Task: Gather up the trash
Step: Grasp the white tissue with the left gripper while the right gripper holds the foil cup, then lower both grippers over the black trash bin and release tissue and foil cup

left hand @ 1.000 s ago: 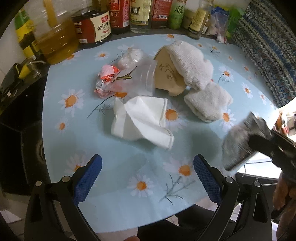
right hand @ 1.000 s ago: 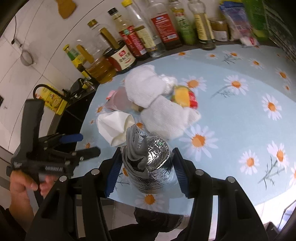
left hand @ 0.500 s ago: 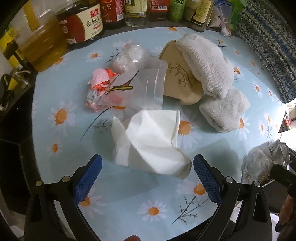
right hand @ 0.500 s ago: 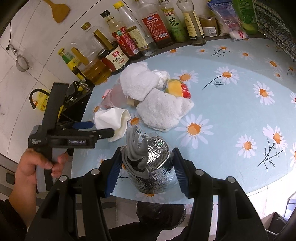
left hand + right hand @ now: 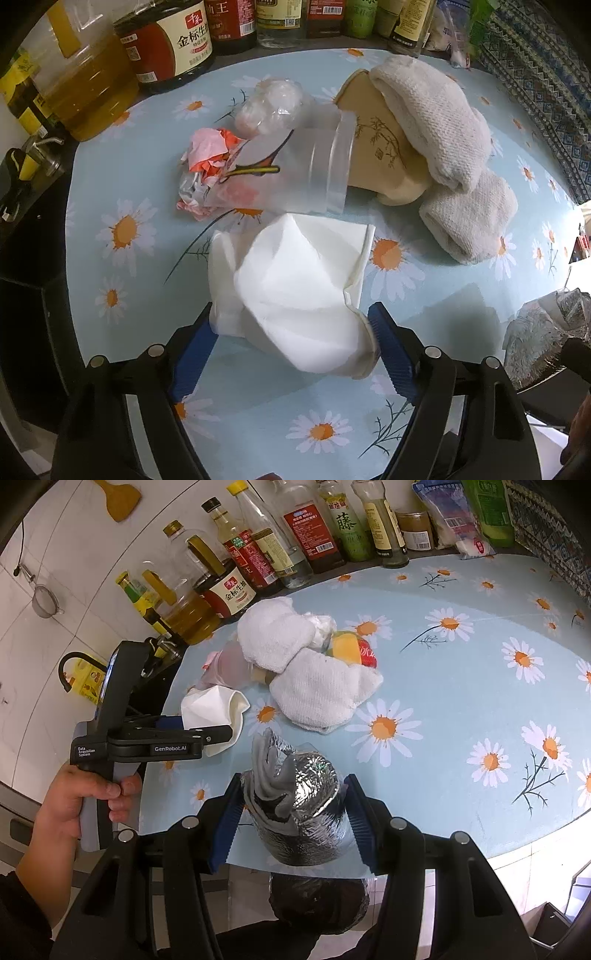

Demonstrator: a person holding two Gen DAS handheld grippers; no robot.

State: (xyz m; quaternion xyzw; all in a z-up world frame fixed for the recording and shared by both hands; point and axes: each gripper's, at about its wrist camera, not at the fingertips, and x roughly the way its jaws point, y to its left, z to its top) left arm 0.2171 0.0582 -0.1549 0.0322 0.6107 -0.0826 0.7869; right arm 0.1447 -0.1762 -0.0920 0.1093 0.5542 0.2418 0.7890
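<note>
Right, my left gripper [image 5: 291, 347] sits at the bottom centre of its own view with the white tissue [image 5: 295, 291] between its blue pads [image 5: 391, 354]; both pads touch the tissue's sides, so I read it as closed on the tissue, which lies on the daisy cloth [image 5: 122, 280]. In the right view the same gripper [image 5: 221, 720] comes in from the left edge, held by my left hand [image 5: 74, 808], its tips at the tissue [image 5: 214, 705].

My right gripper [image 5: 291, 819] fills the lower centre of its view and is clamped on a crumpled foil bag [image 5: 299, 805], silver with a grey twisted top, at the near edge of the cloth [image 5: 461, 686]. That bag [image 5: 539, 339] also shows at the right edge of the left view.

Above the tissue in the left view lie a clear cup [image 5: 288, 173] on its side, a pink-and-red wrapper [image 5: 207, 158] to its left, a clear bag [image 5: 273, 107] just behind, and a brown paper cup [image 5: 384, 155] partly under two white towels [image 5: 443, 125] (one draped over it, one rolled beside). In the right view a yellow-and-red wrapper [image 5: 354, 650] peeks out behind the towels [image 5: 317, 690]. Bottles [image 5: 280, 550] line the top of the frame.
</note>
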